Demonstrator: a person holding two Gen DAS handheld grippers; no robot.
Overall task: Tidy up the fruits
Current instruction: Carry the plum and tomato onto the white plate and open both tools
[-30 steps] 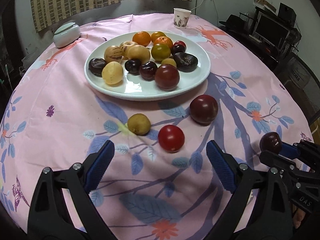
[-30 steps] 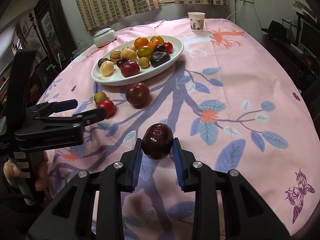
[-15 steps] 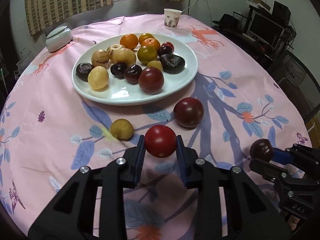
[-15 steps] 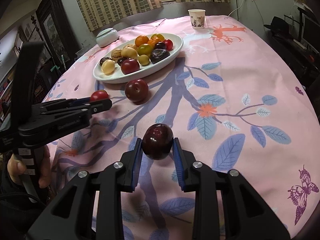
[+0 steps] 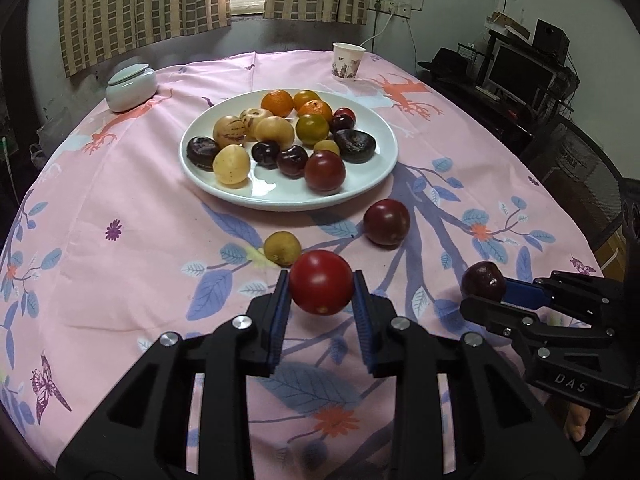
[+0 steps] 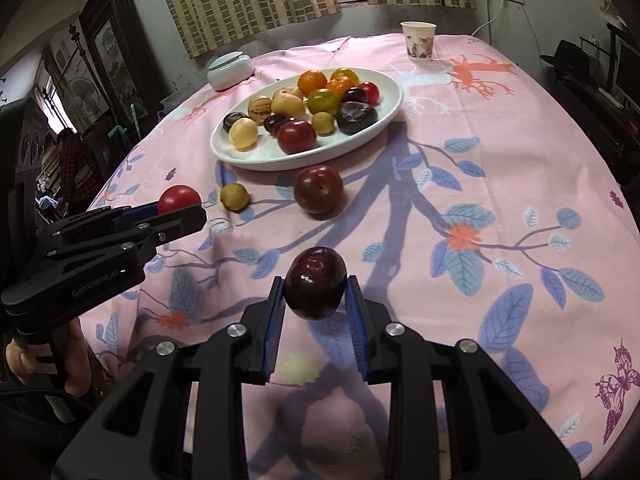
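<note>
gripping a red tomato (image 5: 321, 282), left tongs (image 5: 320, 304); right tongs (image 6: 315, 300) grip a dark plum (image 6: 315, 283); white plate (image 5: 372, 184) holds mixed fruit.

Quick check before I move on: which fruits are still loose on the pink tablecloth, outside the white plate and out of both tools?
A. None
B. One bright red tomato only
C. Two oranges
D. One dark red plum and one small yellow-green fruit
D: the round dark red plum and the small yellow-green fruit lie on the cloth in front of the white plate; each tool holds another fruit.
</note>
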